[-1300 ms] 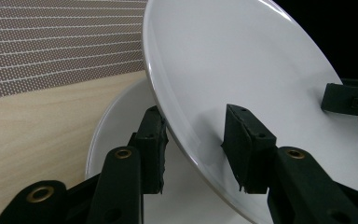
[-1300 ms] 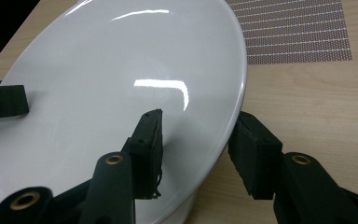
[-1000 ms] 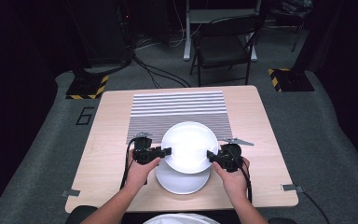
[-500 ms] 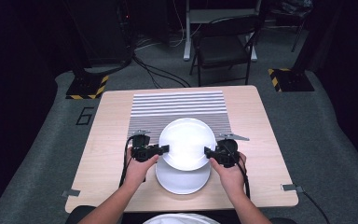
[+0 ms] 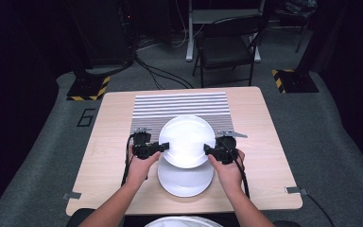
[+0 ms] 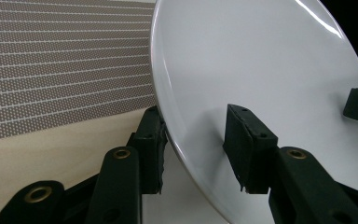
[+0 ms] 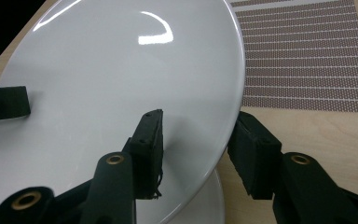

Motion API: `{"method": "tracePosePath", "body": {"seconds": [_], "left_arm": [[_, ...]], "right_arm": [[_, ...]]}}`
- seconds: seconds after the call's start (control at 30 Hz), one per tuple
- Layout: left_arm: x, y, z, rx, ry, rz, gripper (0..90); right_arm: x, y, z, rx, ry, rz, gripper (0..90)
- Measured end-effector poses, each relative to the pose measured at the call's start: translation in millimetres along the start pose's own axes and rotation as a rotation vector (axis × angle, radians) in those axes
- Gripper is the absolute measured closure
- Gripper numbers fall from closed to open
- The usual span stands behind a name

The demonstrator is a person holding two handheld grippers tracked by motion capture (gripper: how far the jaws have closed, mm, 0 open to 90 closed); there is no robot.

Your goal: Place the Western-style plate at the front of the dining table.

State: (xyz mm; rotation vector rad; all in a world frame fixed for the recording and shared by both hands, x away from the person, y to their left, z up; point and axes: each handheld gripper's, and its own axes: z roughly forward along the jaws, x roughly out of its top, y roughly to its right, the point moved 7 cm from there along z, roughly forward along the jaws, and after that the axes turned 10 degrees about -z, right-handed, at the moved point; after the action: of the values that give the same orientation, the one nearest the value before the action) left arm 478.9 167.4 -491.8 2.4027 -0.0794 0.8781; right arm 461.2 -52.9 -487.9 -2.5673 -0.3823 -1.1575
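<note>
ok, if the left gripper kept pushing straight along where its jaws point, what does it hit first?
The left gripper already straddles the rim of the upper plate, so the rim would seat deeper against it. Beyond the plate, roughly in line, is the right gripper; depth is uncertain.

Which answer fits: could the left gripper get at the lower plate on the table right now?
Probably not: the left gripper is clamped on the rim of the upper plate, which also overlaps the lower plate.

A light wooden table (image 5: 104, 156); a striped mat (image 5: 179, 106) lies on it; a white plate (image 5: 185, 179) near its front edge.
</note>
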Motion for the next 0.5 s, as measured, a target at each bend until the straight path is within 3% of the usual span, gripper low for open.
{"method": "tracePosePath", "body": {"seconds": [0.5], "left_arm": [[16.5,-4.3,4.6,0.011,0.026,-0.014,58.2]], "right_arm": [[14.6,1.1,12.8,-0.023,0.002,-0.005,55.7]]}}
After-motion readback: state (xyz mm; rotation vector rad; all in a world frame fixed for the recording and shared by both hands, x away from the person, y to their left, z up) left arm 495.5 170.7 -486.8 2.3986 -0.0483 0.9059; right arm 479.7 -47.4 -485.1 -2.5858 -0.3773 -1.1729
